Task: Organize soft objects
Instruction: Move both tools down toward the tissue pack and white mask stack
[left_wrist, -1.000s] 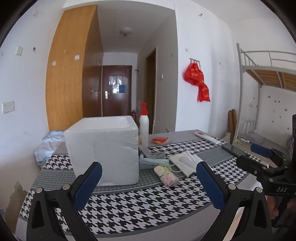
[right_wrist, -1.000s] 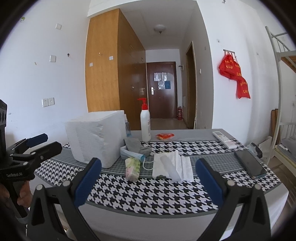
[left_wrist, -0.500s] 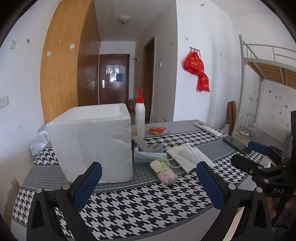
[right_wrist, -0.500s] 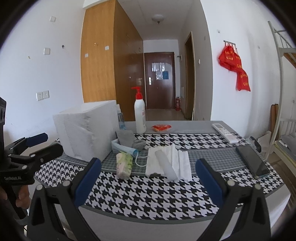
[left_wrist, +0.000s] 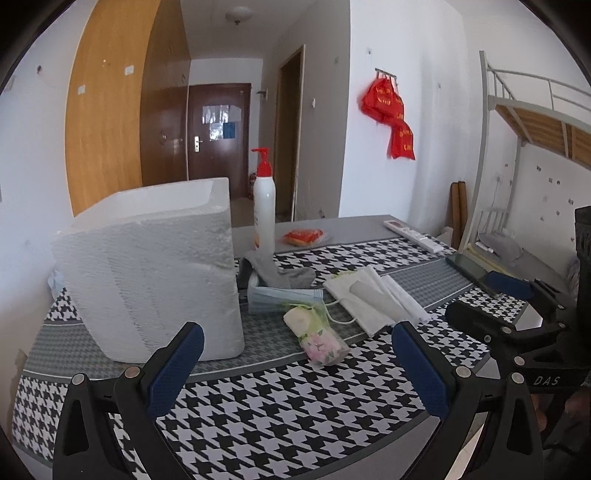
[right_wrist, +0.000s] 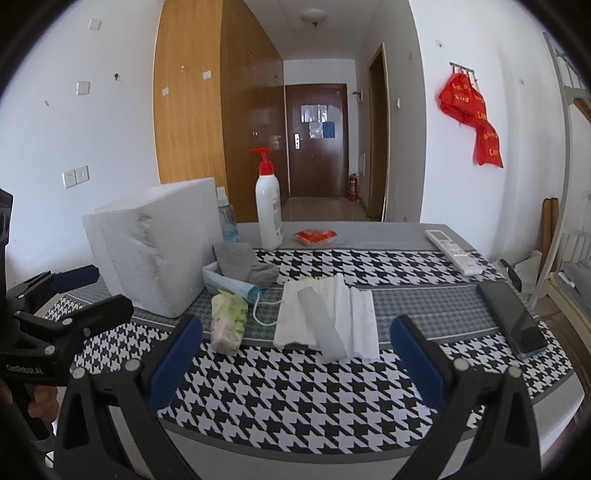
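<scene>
A white foam box (left_wrist: 147, 269) (right_wrist: 147, 251) stands on the left of the houndstooth table. Beside it lie a grey sock (left_wrist: 280, 275) (right_wrist: 245, 264), a blue face mask (left_wrist: 284, 297) (right_wrist: 231, 282), a floral tissue pack (left_wrist: 317, 334) (right_wrist: 227, 321) and white cloths (left_wrist: 373, 299) (right_wrist: 327, 315). My left gripper (left_wrist: 297, 363) is open and empty above the table's front, short of the tissue pack. My right gripper (right_wrist: 295, 358) is open and empty, short of the white cloths.
A pump bottle (left_wrist: 264, 210) (right_wrist: 269, 210), a red packet (left_wrist: 304, 236) (right_wrist: 316, 236), a remote (right_wrist: 452, 254) and a phone (right_wrist: 513, 321) are on the table. A water bottle (right_wrist: 225, 218) stands behind the box. A bunk bed (left_wrist: 535, 122) is at the right.
Both grippers have moved forward, closer to the table and the soft objects. Their jaws stay open.
</scene>
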